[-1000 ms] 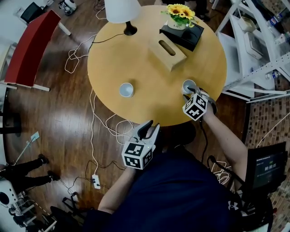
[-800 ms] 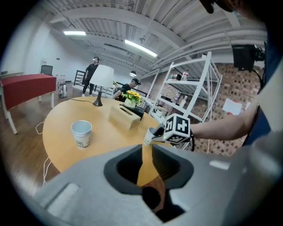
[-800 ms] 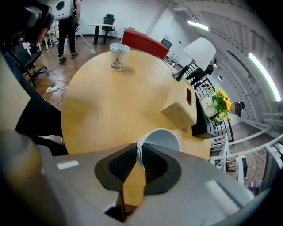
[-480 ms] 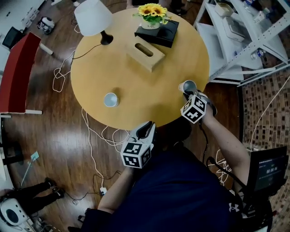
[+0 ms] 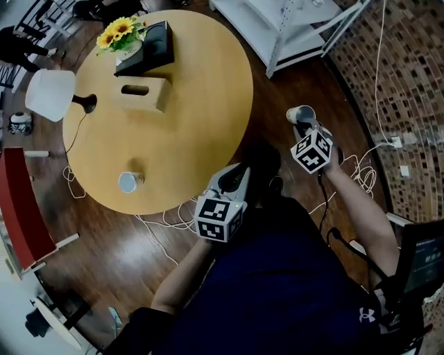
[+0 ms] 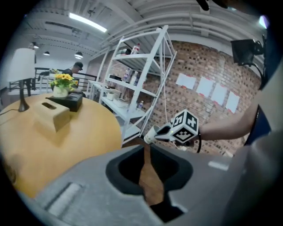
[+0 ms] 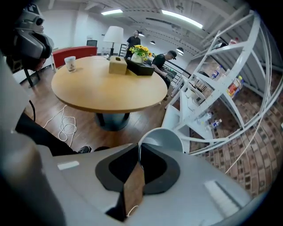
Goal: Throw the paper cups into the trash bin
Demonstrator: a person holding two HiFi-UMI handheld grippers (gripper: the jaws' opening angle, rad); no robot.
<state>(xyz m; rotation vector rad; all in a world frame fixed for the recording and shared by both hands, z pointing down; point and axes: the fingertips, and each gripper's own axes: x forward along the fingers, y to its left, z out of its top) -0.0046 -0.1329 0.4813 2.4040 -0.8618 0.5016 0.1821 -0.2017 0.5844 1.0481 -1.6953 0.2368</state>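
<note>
Overhead, a person's dark shirt fills the lower middle of the frame, with a gripper held in each hand. The right gripper, right of centre, is clamped on the held paper cup. Its jaws have just been closing, and the right gripper view shows them pinching the thin wall at the cup's rim, with the open mouth of the held paper cup just above the jaw tips. The cup hangs over the dark wooden floor, clear of the table's right edge.

The left gripper sits at centre, just below the table's lower right edge. Its jaws have just been closing and now stand almost together, with only a sliver of floor showing between them and nothing held. The left gripper view looks across at the right gripper and its cup in front of a brick wall.

The second paper cup stands upright on the round wooden table, near the table's lower left edge and well apart from both grippers. Further up the table are a wooden tissue box and sunflowers at the upper left. A white lamp is at the table's left edge. A white shelf rack stands at the top right.
</note>
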